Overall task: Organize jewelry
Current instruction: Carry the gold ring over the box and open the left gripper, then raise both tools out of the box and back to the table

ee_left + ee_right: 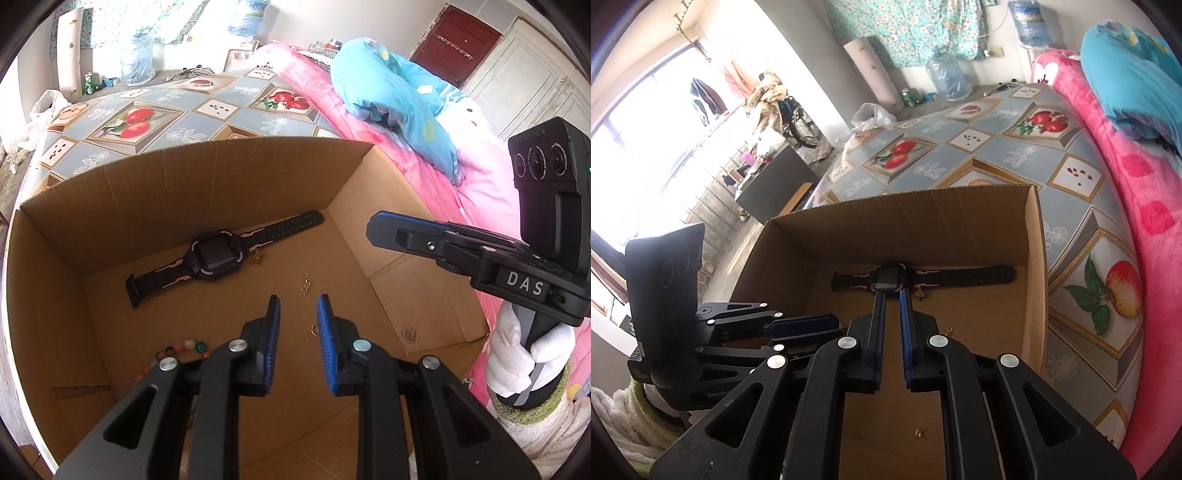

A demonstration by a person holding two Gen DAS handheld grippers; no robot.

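Note:
An open cardboard box (184, 177) (923, 229) holds a black watch with pink trim (218, 254) (890, 277) lying flat by the far wall. Beside the watch lies a gold earring (257, 257) (918, 294). Small gold links (304, 287), a gold ring (314, 328) and coloured beads (181, 349) rest on the box floor. My left gripper (298, 301) hangs inside the box just short of the links, open, nothing between its blue pads. My right gripper (891, 295) points at the watch, jaws narrowly open and empty. It also shows from the side as the right gripper (373, 225).
The box stands on a table with a fruit-pattern cloth (147, 110) (1071, 206). A pink blanket (480, 177) and blue pillow (388, 92) lie to the right. A white-gloved hand (513, 354) grips the right handle. A round clear disc (410, 334) lies near the box's right wall.

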